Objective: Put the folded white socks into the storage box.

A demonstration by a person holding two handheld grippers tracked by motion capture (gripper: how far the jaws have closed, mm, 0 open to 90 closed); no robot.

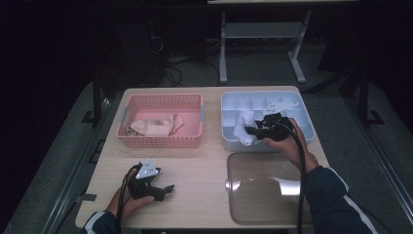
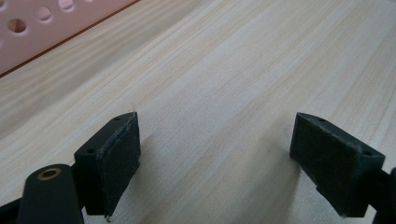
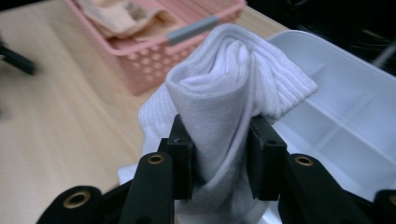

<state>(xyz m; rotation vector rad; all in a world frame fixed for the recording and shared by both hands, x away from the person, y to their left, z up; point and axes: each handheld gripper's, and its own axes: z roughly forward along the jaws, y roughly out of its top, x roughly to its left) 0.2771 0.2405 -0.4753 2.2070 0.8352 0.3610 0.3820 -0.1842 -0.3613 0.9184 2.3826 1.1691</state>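
Note:
A rolled white sock (image 3: 229,88) is pinched between the black jaws of my right gripper (image 3: 219,158). In the high view that gripper (image 1: 254,131) holds the white sock (image 1: 243,127) over the left part of the pale blue divided box (image 1: 302,105). My left gripper (image 1: 165,191) rests low on the wooden table near its front left, held by a hand. In the left gripper view its jaws (image 2: 215,163) stand wide apart over bare wood with nothing between them.
A pink basket (image 1: 160,141) at the back left holds beige socks (image 1: 155,126). A clear lid (image 1: 263,185) lies on the table in front of the box. The wooden table (image 1: 204,170) ends close behind both containers.

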